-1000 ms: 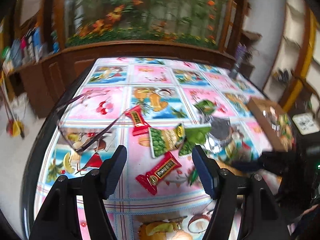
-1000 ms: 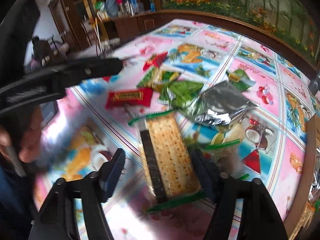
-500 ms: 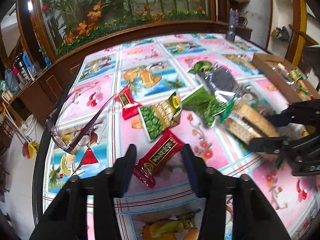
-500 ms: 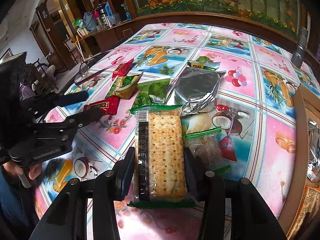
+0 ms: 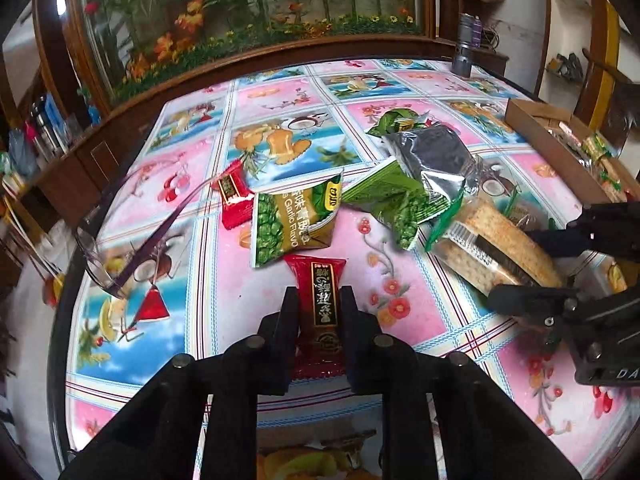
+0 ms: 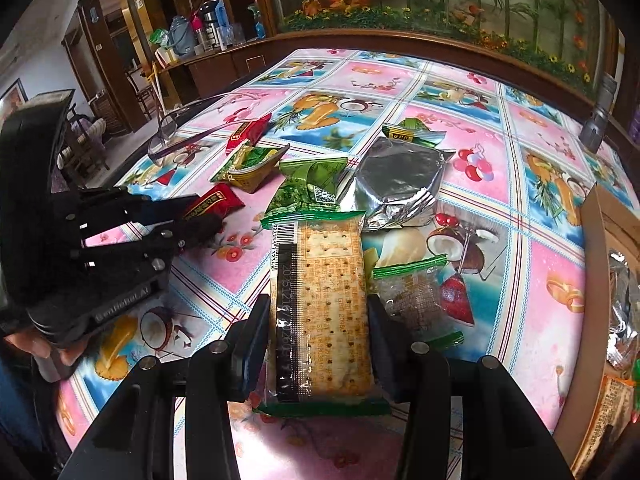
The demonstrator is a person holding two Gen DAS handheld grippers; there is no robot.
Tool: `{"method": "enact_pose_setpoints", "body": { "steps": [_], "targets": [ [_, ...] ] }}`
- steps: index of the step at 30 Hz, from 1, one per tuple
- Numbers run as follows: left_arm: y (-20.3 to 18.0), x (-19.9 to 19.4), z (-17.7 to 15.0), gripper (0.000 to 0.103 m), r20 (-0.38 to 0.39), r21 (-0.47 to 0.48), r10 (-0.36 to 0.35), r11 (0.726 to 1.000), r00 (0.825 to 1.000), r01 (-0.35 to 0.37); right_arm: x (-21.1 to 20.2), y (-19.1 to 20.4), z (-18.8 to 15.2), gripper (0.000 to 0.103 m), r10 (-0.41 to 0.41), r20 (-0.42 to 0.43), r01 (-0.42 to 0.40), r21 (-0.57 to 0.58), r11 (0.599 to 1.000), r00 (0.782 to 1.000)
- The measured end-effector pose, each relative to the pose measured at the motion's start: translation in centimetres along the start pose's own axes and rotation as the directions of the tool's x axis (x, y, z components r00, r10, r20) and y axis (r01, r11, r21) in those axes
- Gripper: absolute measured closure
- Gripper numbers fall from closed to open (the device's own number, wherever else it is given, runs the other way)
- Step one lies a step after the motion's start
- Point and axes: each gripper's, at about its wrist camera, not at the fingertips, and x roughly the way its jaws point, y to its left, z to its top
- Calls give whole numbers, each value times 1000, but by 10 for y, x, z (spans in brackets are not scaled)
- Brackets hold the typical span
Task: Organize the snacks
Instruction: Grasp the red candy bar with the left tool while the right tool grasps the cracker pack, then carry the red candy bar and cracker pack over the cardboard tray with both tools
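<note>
A table [image 5: 280,92] under a pink-and-blue fruit-print cloth carries 2 red bars [image 5: 320,300], green pea packets [image 5: 296,220], a silver pouch [image 5: 432,156], a cracker pack [image 6: 320,304], glasses [image 5: 120,256], a cardboard box [image 5: 552,140] and, far off, perhaps a flashlight [image 5: 466,46].

Red snack bar [image 5: 320,304], cracker pack [image 6: 320,304], flat

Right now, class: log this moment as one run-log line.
left gripper: shut on red snack bar | right gripper: shut on cracker pack | both on table
</note>
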Motion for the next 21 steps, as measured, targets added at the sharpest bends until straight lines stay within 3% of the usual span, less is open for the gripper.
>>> {"method": "enact_pose_setpoints", "body": {
  "steps": [5, 9, 12, 14, 16, 21],
  "targets": [
    [-14, -14, 4, 85, 78, 5, -14, 1000, 997, 13, -7, -10, 3, 53, 23, 30, -25, 48, 999, 999],
    [-15, -31, 12, 85, 170, -71, -84, 993, 982, 97, -21, -23, 6, 53, 46, 86, -55, 115, 992, 995],
    [-19, -40, 20, 85, 238, -128, -24, 990, 971, 56, -29, -32, 9, 53, 21, 123, -40, 152, 988, 992],
    [-20, -42, 25, 85, 254, -170, -8, 984, 967, 53, -34, -41, 9, 53, 8, 144, -36, 194, 980, 990],
    [-20, -42, 30, 85, 262, -227, -35, 969, 964, 97, -37, -48, 10, 53, -8, 155, -27, 225, 974, 988],
    [-33, -46, 32, 85, 284, -241, -43, 964, 958, 114, -39, -63, 10, 53, -37, 164, -10, 277, 961, 986]
  ]
}}
